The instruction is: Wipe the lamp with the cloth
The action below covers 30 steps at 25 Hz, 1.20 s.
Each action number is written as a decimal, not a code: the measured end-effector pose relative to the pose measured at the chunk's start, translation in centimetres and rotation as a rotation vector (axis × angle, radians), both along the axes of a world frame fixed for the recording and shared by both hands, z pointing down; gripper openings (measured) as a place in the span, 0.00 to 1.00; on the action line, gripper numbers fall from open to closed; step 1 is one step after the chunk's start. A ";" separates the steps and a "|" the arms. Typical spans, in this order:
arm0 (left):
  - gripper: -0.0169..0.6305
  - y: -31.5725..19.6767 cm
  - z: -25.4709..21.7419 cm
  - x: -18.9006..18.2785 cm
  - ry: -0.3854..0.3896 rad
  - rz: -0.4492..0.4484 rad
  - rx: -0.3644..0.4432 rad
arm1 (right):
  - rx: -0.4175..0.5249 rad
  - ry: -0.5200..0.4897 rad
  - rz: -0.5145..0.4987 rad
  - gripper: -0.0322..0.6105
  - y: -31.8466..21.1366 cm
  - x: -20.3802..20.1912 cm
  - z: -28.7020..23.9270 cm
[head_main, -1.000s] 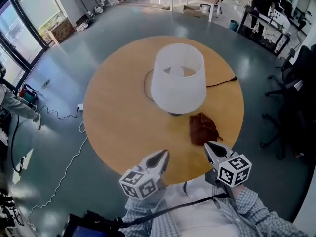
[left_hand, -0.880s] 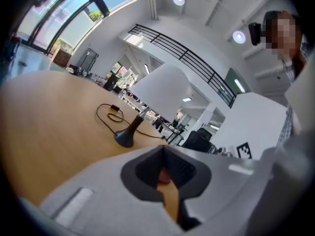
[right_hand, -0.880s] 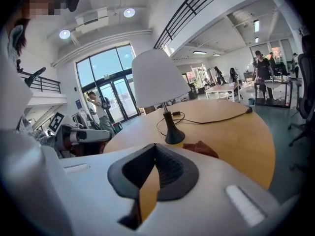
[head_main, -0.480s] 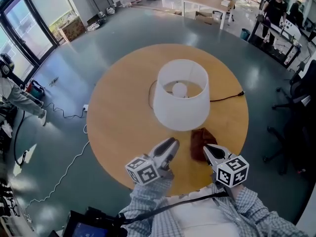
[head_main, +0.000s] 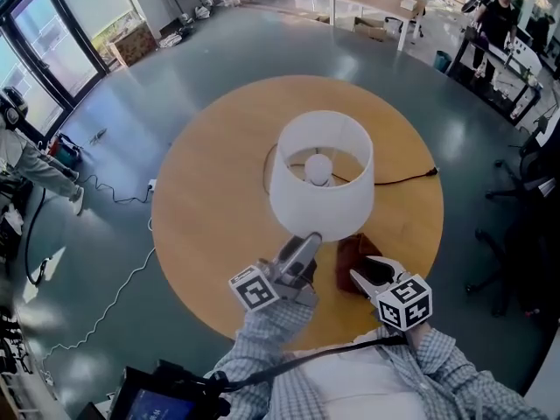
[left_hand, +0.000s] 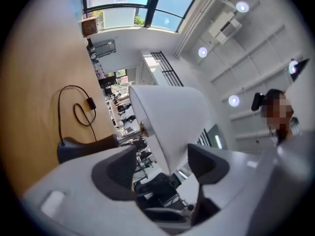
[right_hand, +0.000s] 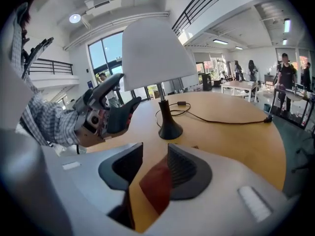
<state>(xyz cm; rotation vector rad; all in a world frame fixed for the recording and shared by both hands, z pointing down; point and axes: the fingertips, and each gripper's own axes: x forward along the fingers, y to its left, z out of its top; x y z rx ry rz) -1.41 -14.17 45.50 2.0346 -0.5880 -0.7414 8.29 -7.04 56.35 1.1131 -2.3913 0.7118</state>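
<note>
Head view has the left gripper (head_main: 308,241) raised at the near side of the lamp (head_main: 319,182), its fingertips at the lower rim of the white shade (head_main: 317,201). The right gripper (head_main: 366,269) sits lower and to the right, fingertips down at the near edge of the reddish-brown cloth (head_main: 350,250), which lies crumpled on the round wooden table (head_main: 210,199), just in front of the lamp's foot. A black cord (head_main: 404,180) runs from the lamp across the table, well beyond both pairs of fingers.

Left gripper view shows the left gripper (left_hand: 162,154) with its jaws spread wide, having just been opening. The shade (left_hand: 170,114) slants down into the gap between them; whether either finger touches it cannot be told, and nothing is clamped. Past the left finger lie the dark lamp base (left_hand: 74,149) and the looped cord (left_hand: 74,107) on the table (left_hand: 29,92).

Right gripper view shows the right gripper (right_hand: 153,151) with its jaws about half apart, also just opening. The cloth (right_hand: 157,183) lies in the gap, closer to the right finger, not pinched. Straight ahead of the fingertips stands the lamp base (right_hand: 170,129) under the shade (right_hand: 155,48). To the left of them the left gripper (right_hand: 120,113) reaches in, borne by a checked sleeve (right_hand: 47,122).
</note>
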 end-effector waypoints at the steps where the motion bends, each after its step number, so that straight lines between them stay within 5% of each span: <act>1: 0.52 -0.2 -0.2 0.0 0.018 -0.006 0.002 | -0.015 0.024 -0.025 0.32 0.1 0.0 0.7; 5: 0.50 -0.3 -1.0 -0.1 0.013 -0.001 0.037 | -0.056 0.142 -0.131 0.37 0.2 -0.7 3.6; 10: 0.29 0.3 -2.8 -0.1 0.043 0.002 0.103 | -0.089 0.299 -0.244 0.41 0.5 -2.0 7.6; 14: 0.28 0.5 -2.9 0.2 0.041 0.008 0.095 | -0.082 0.440 -0.291 0.46 0.4 -2.2 9.2; 17: 0.28 0.4 -2.9 0.2 0.045 0.007 0.091 | -0.090 0.420 -0.270 0.42 0.0 -1.9 9.2; 19: 0.28 0.4 -3.0 0.1 0.056 0.009 0.089 | -0.101 0.405 -0.230 0.20 -0.6 -1.2 9.4; 25: 0.27 0.4 -2.7 -0.1 0.067 0.000 0.078 | -0.177 0.245 -0.104 0.18 -1.3 -0.4 8.5; 30: 0.27 0.3 -2.4 0.0 0.058 -0.012 0.070 | -0.124 0.041 0.099 0.17 -4.1 2.8 3.7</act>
